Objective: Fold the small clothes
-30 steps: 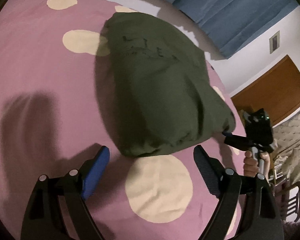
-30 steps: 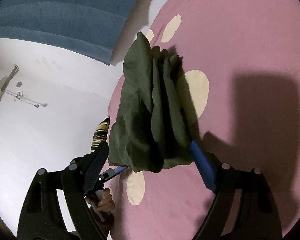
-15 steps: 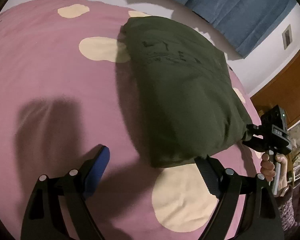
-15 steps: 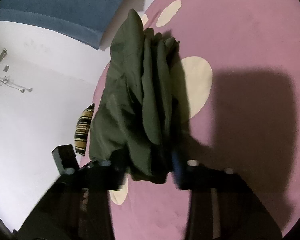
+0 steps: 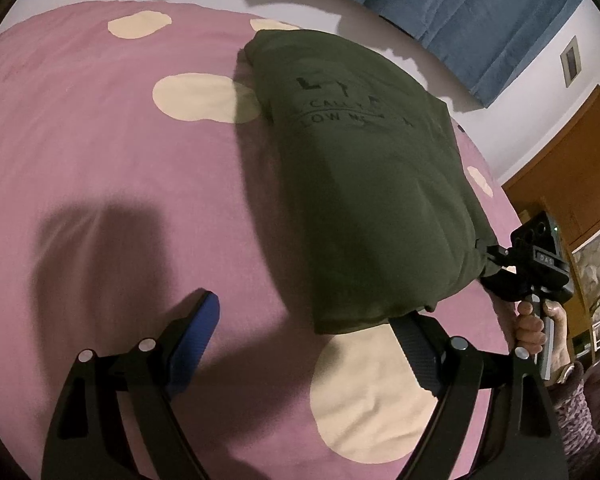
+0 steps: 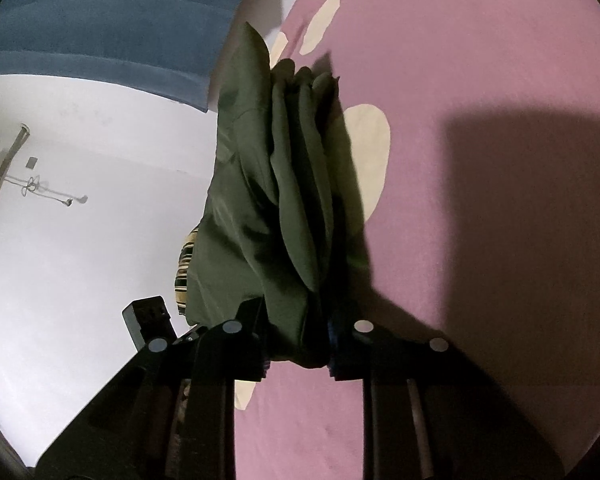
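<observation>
Bedding is forming the work surface: a pink bed cover (image 5: 100, 184) with cream spots is lying flat under everything, giving the soft, broad support that a fold needs.

On it, from the centre toward 1 o'clock in the left wrist view, a dark green garment (image 5: 364, 184) is resting as a thick, multi-layered bundle with faint dark lettering facing up. Its far end is lying on the bed, while its near edge is lifting off the cover. In the right wrist view the stacked layers are showing edge-on, running from the centre up toward 12 o'clock.

The right gripper (image 6: 296, 344) is clamping the near right corner of the garment, its fingers drawn in tight on the gathered layers. This grip is judged to be holding the layers together so that they do not slip apart during the fold. The same gripper is appearing at 3 o'clock in the left wrist view, carried in the person's hand (image 5: 540, 324).

The left gripper (image 5: 308, 340) is sitting at the near left corner with its fingers spread wide. The right-side finger (image 5: 416, 344) is lying just under the hem; the blue-padded finger (image 5: 196, 332) is standing well apart from the cloth. It is gripping nothing, and is judged to be positioned to take that corner.
</observation>
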A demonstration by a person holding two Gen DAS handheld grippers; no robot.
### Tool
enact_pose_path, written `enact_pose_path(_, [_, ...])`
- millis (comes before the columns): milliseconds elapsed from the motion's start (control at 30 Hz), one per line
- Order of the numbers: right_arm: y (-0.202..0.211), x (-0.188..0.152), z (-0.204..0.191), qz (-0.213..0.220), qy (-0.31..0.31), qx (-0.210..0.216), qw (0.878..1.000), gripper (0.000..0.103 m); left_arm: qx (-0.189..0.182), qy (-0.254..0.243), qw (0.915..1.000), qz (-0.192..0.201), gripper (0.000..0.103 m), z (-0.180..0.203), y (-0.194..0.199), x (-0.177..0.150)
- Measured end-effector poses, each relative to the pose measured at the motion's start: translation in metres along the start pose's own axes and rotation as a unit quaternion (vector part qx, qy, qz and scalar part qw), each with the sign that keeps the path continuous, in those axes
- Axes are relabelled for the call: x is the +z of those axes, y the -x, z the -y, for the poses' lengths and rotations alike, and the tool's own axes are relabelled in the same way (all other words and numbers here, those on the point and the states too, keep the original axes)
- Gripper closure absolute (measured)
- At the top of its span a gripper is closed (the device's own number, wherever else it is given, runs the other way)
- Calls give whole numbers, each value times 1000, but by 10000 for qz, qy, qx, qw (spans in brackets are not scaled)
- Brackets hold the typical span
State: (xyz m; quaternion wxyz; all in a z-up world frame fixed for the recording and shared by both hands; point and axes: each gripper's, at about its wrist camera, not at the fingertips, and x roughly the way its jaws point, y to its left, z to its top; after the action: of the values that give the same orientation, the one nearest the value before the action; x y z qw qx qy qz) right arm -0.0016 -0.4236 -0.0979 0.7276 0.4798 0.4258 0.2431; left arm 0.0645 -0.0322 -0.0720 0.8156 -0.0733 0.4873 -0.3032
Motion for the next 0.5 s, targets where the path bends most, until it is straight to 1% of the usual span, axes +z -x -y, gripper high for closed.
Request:
enact_pose_path(267, [-2,2,1,5,-3,2,10000,85,155,-193,9997,12,18,6,-3,-2])
enact_pose_path(500, [-2,3,1,4,8,17,10000,84,169,-213,9996,25,18,7,-2,-2])
